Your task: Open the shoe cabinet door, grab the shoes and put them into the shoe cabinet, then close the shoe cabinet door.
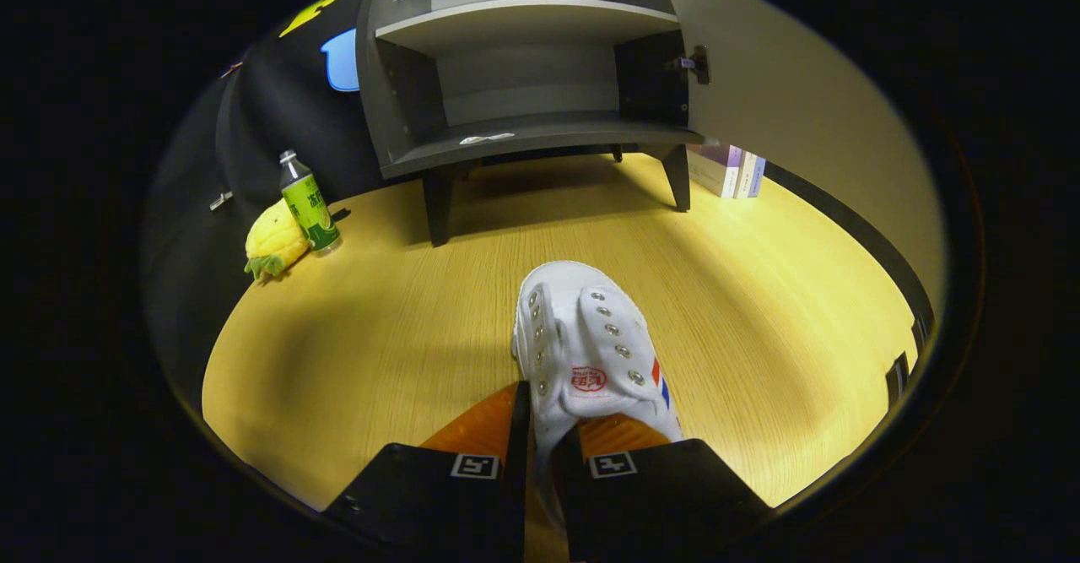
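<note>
The tool (544,436) is clamped narrowly on the side wall of a white canvas shoe (591,352), one finger inside the opening and one outside, so the shoe hangs toe-forward just ahead of the fingers, seemingly lifted above the worktop (380,335). Well beyond it the shoe cabinet (523,82) stands with its door (793,99) swung open, the lower shelf ready to take the shoe. Off to the left sit a green bottle (308,204) and a plush pineapple (274,242), clear of that path.

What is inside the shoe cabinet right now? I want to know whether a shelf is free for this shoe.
The shoe cabinet stands open; both shelves look bare except a small pale scrap on the lower shelf's front edge. The top compartment's upper part is cut off. The gripper pinches the white shoe.
</note>
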Motion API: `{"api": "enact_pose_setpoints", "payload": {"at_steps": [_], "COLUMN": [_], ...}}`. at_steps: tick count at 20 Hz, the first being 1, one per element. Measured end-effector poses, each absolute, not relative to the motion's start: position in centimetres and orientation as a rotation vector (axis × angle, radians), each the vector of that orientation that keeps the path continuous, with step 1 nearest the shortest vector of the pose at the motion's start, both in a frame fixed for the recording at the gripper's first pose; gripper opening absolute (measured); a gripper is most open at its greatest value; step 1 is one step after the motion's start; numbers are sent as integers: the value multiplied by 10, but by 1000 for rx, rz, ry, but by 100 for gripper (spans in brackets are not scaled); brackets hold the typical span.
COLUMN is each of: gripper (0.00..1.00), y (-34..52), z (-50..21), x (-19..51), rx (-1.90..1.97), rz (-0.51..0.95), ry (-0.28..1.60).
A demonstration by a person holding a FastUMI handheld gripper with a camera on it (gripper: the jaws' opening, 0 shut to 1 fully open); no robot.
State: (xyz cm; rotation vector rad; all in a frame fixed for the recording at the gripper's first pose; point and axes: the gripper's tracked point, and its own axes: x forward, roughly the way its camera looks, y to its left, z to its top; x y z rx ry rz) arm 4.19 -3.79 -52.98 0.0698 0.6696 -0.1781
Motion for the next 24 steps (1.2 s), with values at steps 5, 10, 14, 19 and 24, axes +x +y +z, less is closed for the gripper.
{"api": "enact_pose_setpoints", "payload": {"at_steps": [5,10,14,19,24], "gripper": [25,25,25,26,6], "y": [-38,-37,-39,-38,-33], "z": [-530,-525,-528,-529,-531], "x": [43,50,52,54,55], "rx": [8,116,80,59,57], "rz": [-167,-164,-163,-168,-136], "ry": [631,572,587,593,605]}}
